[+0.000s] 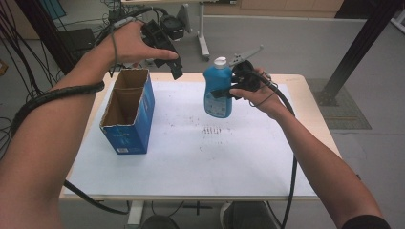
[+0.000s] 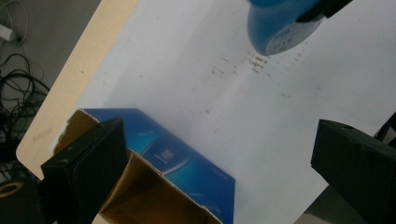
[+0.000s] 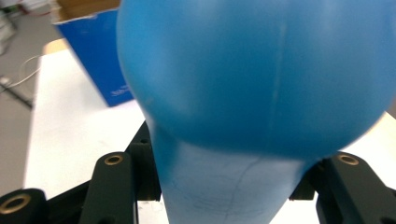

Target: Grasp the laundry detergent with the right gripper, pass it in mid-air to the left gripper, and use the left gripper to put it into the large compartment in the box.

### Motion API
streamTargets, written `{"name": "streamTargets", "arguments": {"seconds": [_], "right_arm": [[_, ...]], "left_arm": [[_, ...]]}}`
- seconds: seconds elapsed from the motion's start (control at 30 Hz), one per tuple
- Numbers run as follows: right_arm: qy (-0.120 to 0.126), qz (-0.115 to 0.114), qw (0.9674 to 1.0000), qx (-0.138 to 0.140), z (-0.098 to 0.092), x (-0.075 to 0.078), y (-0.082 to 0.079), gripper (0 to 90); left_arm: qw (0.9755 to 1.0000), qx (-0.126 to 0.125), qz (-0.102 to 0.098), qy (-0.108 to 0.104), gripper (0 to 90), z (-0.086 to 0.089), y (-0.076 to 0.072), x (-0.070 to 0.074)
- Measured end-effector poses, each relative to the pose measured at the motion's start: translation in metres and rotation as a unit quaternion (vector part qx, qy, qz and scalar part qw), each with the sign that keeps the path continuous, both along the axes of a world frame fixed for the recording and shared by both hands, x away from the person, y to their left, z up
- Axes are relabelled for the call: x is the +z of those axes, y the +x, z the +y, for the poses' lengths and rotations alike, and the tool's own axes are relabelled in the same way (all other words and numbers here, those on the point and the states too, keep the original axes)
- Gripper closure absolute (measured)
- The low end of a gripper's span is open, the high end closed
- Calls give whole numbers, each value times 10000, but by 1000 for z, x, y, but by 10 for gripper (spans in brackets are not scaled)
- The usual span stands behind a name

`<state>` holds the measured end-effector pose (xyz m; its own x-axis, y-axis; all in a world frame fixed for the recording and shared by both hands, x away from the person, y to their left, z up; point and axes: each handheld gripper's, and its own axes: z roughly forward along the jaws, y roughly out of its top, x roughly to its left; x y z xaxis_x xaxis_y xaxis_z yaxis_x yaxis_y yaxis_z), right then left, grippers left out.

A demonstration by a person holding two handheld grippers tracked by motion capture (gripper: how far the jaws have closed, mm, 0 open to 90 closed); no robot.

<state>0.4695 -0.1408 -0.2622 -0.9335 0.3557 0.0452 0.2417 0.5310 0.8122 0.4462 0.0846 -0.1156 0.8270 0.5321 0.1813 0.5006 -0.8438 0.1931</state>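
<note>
The right hand-held gripper is squeezing the smooth blue plastic bottle with the white cap at its middle, holding it above the worktop. It looks slippery and probably heavy. The left hand-held gripper is hanging apart over the open blue cardboard box.

My left gripper is black and boxy, with a grey cable looped over the wrist and a thick black cable along the forearm. The right gripper is black with brass-ringed screw holes, a grey plate on top, and a black cable.

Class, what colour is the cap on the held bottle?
White cap on the blue bottle; clearest in the high view.
</note>
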Motion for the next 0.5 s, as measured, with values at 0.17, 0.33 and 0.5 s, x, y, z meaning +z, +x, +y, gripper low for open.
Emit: {"name": "streamTargets", "arguments": {"seconds": [0.17,0.33,0.5], "right_arm": [[-82,-80,9984,545,25,3,-5,437],[-45,-87,9956,929,39,3,-10,437],[-101,-159,9916,1278,51,1,-17,437]], "left_arm": [[9993,-354,90,-42,44,-7,-10,-4],[9984,-508,236,10,45,-9,-16,-10],[9965,-727,422,31,46,-12,-20,-13]]}}
